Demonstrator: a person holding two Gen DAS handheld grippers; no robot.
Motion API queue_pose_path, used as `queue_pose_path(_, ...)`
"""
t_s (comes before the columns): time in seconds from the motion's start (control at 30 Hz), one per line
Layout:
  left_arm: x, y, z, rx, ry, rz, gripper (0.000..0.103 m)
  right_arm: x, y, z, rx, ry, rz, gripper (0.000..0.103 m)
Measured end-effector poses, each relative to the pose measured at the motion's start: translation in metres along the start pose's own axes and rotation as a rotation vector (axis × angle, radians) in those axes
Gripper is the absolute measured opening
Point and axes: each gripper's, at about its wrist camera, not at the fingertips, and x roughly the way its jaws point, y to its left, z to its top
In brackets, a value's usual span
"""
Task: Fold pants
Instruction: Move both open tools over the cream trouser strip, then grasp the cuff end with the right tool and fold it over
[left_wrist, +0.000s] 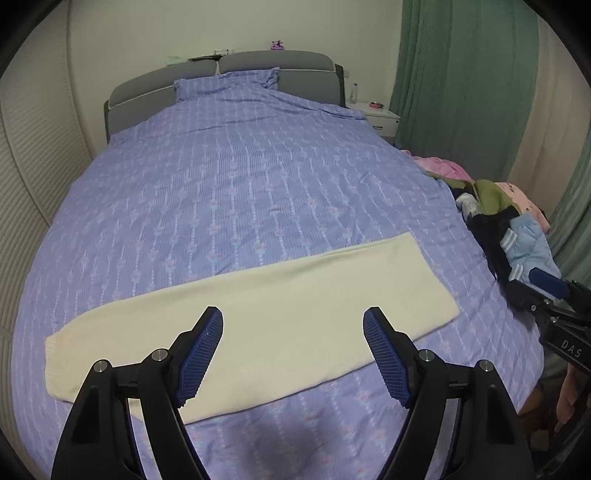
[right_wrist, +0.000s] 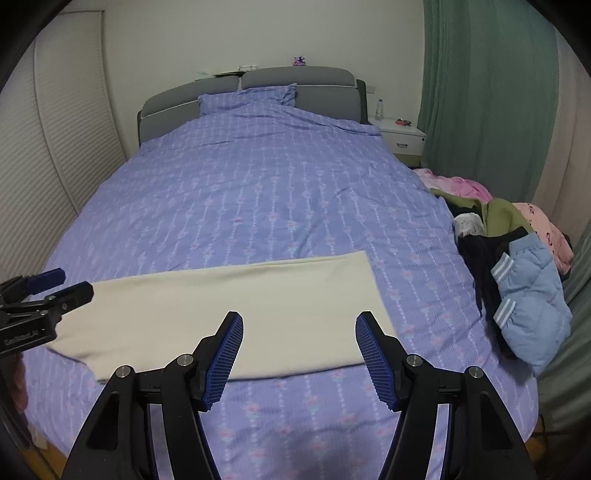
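The wide bed under its lilac patterned cotton cover (left_wrist: 236, 177) fills nearly everything in front of me, and I take it as my landmark. At its far end stands the grey padded headboard (left_wrist: 266, 62), with a pillow in matching lilac (left_wrist: 225, 83) leaning against it. Beyond the bed's far right corner sits a small white bedside cabinet (right_wrist: 402, 138), green curtains (right_wrist: 487, 92) hanging behind it. Along the bed's right edge lies a heap of mixed clothes (right_wrist: 517, 251), a pale blue quilted jacket (right_wrist: 532, 306) on top at the near end.

Across the near part of the bed lie the cream knit pants (left_wrist: 258, 314), folded lengthwise into one long flat strip, running crosswise and resting flat on the cover. Nothing grips them.

My left gripper (left_wrist: 293, 354) hangs above the strip's middle, blue ribbed pads spread apart, nothing between them. My right gripper (right_wrist: 299, 360) hovers above the strip's right end near the bed's foot edge, likewise spread wide and empty, clear of the cloth.
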Motion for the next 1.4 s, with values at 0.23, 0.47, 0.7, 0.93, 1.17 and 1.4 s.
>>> queue_pose_path(0.23,0.05,-0.073,0.017,-0.082,0.026,0.085,0.078,0.056,-0.075,0.014,-0.043,0.047,0.116,0.065)
queue_pose_path(0.47,0.116,-0.14,0.028,-0.122,0.067,0.136,0.078,0.131,-0.135,0.026,-0.1,0.135,0.233,0.065)
queue_pose_path(0.7,0.18,-0.186,0.027,-0.068,0.148,0.17,0.078,0.208,-0.18,0.016,-0.043,0.234,0.328,0.061)
queue_pose_path(0.93,0.239,-0.215,0.019,0.015,0.245,0.206,0.078,0.274,-0.197,-0.005,0.017,0.333,0.401,0.052)
queue_pose_path(1.17,0.277,-0.217,0.015,-0.025,0.328,0.203,0.078,0.323,-0.206,-0.02,0.098,0.418,0.482,0.049)
queue_pose_path(1.4,0.294,-0.22,0.017,-0.045,0.345,0.193,0.078,0.36,-0.217,-0.033,0.211,0.498,0.601,0.045)
